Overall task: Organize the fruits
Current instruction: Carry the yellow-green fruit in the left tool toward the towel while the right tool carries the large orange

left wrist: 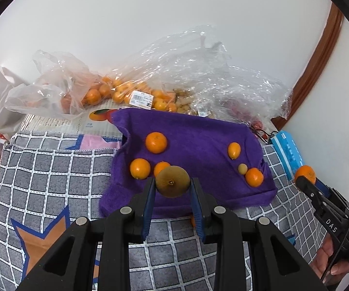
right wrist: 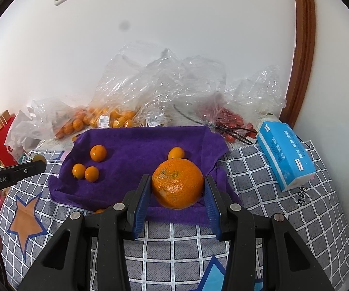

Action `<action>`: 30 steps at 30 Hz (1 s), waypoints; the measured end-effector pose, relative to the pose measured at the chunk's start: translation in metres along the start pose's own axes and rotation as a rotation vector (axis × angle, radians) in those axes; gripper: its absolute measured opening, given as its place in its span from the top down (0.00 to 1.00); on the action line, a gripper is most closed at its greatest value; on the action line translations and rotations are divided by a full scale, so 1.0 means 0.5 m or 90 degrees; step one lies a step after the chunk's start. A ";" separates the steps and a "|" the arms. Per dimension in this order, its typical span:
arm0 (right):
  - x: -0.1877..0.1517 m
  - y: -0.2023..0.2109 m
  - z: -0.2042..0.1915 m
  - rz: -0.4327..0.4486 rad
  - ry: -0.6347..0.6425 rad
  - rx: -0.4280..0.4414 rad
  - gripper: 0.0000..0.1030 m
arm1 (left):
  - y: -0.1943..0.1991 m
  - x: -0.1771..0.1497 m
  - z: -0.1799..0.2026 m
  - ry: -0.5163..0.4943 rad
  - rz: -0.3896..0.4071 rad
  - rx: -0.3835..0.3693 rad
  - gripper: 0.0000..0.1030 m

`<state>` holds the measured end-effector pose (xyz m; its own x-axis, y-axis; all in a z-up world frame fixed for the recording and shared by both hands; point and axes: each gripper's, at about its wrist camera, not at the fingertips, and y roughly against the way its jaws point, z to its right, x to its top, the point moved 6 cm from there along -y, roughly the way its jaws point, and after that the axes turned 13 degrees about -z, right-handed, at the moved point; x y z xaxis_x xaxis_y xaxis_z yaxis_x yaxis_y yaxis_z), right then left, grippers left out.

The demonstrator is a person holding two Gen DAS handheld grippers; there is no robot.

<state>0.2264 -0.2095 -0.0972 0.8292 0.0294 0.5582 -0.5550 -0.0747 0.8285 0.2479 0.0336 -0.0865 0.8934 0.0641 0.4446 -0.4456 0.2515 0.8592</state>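
Left fingers (left wrist: 172, 186) clamp a brown fruit (left wrist: 172, 181) above the purple towel's (left wrist: 198, 131) near edge. Right fingers (right wrist: 177, 186) hold a big orange (right wrist: 177, 186) (over its right end).

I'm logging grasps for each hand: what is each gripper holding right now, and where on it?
The left gripper pinches a small brownish-green fruit across its sides. The right gripper holds an orange, also by its sides.
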 end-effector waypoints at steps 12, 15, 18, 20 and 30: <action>0.019 -0.068 -0.028 -0.020 0.011 0.024 0.58 | -0.034 0.004 -0.056 0.028 -0.018 0.019 0.73; 0.021 -0.090 -0.034 -0.028 0.015 0.029 0.58 | -0.051 0.007 -0.059 0.028 -0.027 0.021 0.73; 0.024 -0.112 -0.038 -0.037 0.019 0.032 0.58 | -0.071 0.009 -0.058 0.027 -0.037 0.021 0.73; 0.023 -0.126 -0.039 -0.043 0.020 0.033 0.58 | -0.085 0.010 -0.058 0.026 -0.044 0.022 0.73; 0.021 -0.197 -0.051 -0.079 0.026 0.039 0.58 | -0.146 0.013 -0.061 0.019 -0.071 0.016 0.73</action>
<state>0.2882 -0.1763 -0.1719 0.8870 0.0818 0.4545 -0.4428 -0.1283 0.8874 0.2881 0.0449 -0.1541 0.9386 0.0666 0.3386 -0.3446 0.2336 0.9092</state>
